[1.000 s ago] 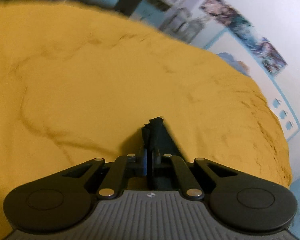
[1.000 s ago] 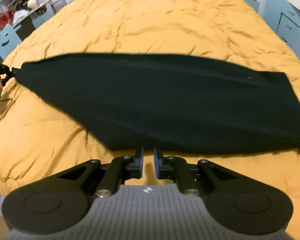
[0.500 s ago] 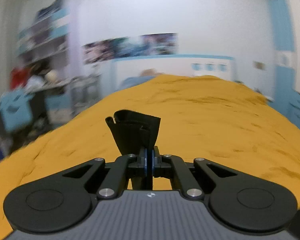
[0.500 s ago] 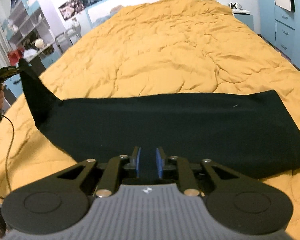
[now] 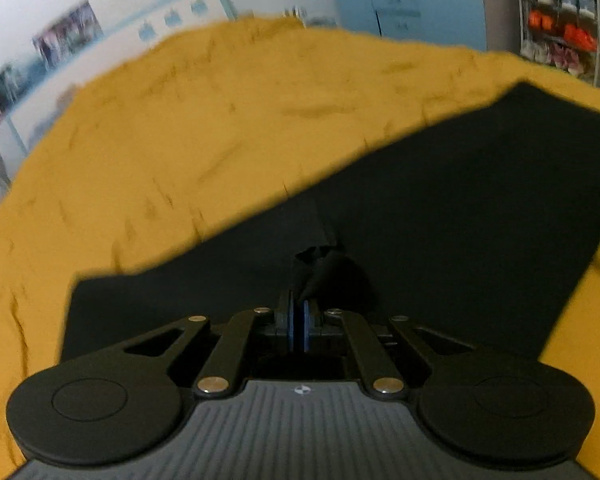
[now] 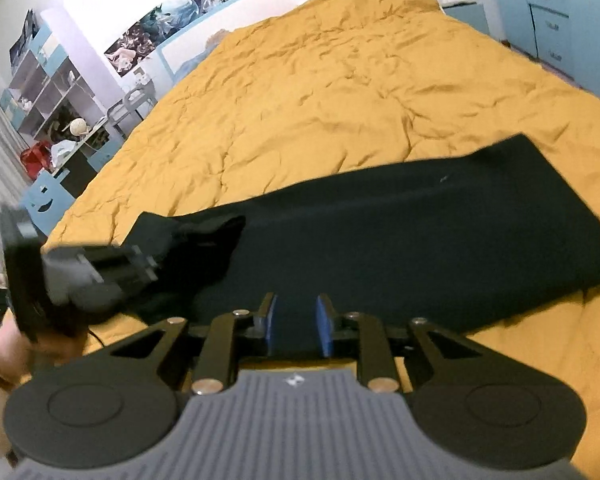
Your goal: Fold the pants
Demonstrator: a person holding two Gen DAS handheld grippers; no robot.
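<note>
Swung over the pants, the left hand-held gripper clamps their end.

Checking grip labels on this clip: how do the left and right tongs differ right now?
The left tongs are shut on a fold of the black pants; the right tongs stand open, having just been opening. Left carries cloth over the garment; right grips nothing, its pads apart. Both point down at the pants.

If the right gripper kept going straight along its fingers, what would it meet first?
Most likely the black pants, lying flat on the yellow bedspread just ahead of the right gripper. Its jaws have just been opening, pads clear of the cloth. Depth is hard to judge here.
</note>
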